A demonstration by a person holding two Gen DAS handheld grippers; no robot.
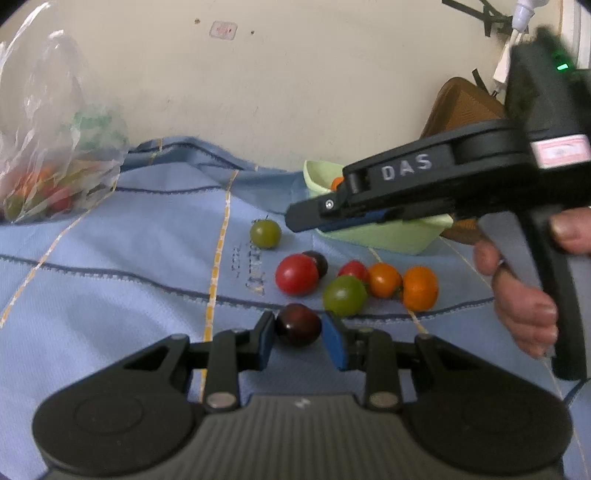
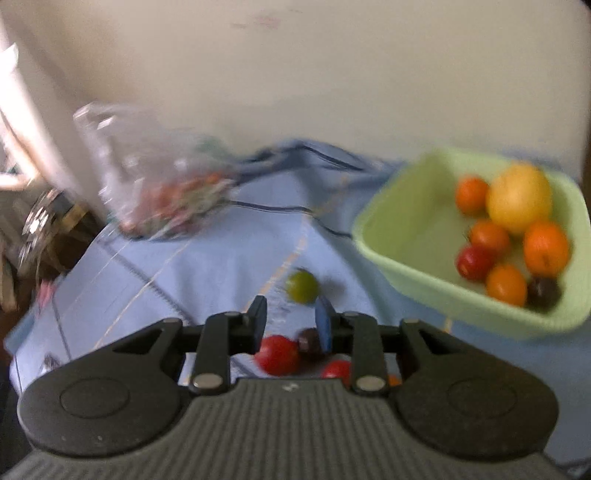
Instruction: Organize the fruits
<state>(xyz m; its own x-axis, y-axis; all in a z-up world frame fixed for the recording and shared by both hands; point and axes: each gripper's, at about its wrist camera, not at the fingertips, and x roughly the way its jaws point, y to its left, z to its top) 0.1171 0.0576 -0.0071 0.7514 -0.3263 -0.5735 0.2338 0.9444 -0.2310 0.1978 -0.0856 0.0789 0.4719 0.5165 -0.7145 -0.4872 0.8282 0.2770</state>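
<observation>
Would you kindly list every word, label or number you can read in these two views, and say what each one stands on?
"DAS": raised letters on the side of the right hand-held gripper, seen from the left wrist.
Embroidered lettering on the blue cloth, beside the red tomato: unreadable.
Pink label on the right hand-held gripper's body: too blurred.
Pinkish sticker on the wall: too small.
Right wrist view: nothing readable.

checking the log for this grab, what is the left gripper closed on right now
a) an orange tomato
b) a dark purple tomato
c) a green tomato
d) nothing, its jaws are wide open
b: in the left wrist view the left gripper has both blue pads pressed against the sides of the dark purple tomato on the blue cloth, while the green tomato lies loose just behind it.
</observation>
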